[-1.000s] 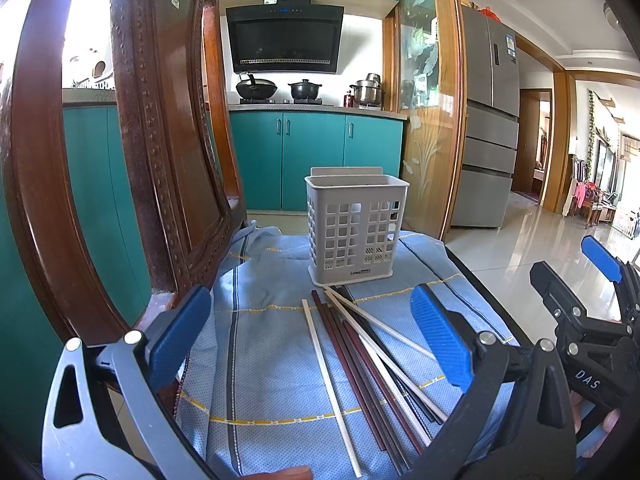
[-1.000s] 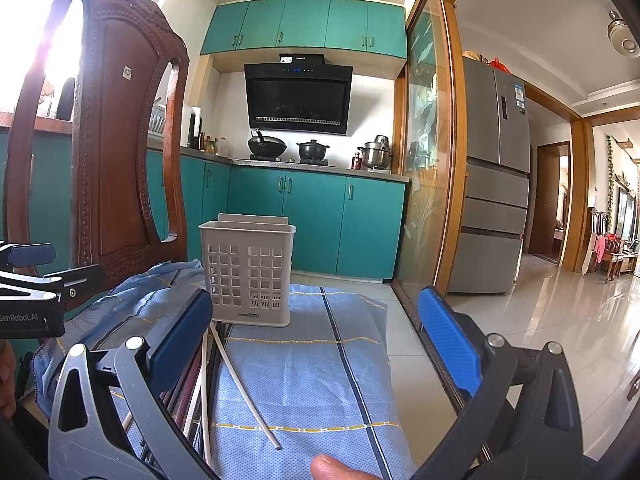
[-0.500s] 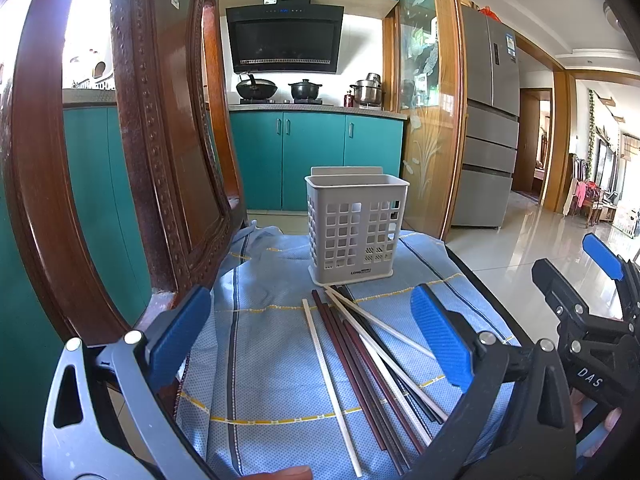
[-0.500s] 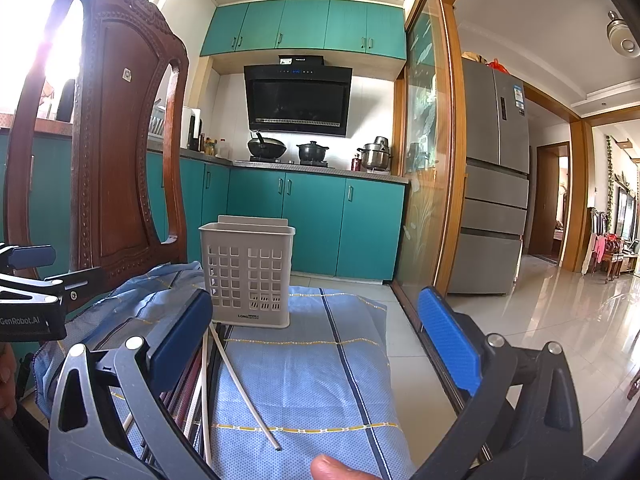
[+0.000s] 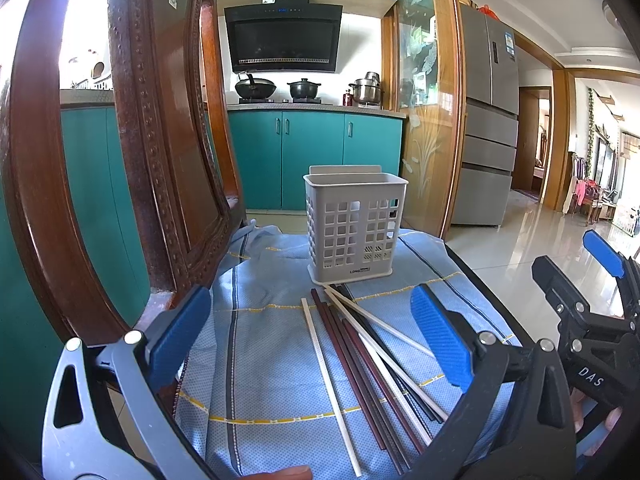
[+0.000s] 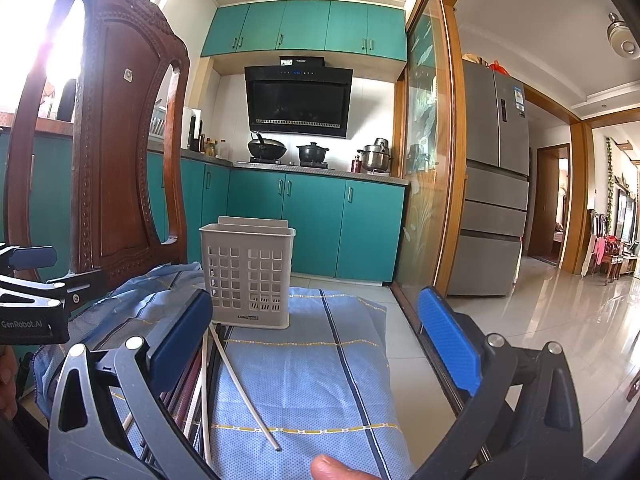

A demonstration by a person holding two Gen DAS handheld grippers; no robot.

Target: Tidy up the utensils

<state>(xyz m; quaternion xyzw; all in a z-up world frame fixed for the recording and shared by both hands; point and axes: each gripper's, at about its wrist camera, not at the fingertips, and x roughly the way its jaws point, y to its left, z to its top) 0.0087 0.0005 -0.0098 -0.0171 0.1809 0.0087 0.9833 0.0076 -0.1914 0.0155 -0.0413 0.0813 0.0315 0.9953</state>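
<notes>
- Nothing had visibly moved since the earlier frames.
- Left gripper [image 5: 310,344] and right gripper [image 6: 316,334] hovered with jaws apart, empty.
- Chopsticks [image 5: 360,356] looked light, stiff, slippery; pinch mid-length.

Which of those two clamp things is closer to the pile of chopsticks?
Left. The left gripper hangs open right over the chopsticks; the right gripper, also open, sits off to their right above the blue cloth.

Grey-framed tool [image 5: 308,340], blue pads [image 5: 178,330], silver screws.
</notes>
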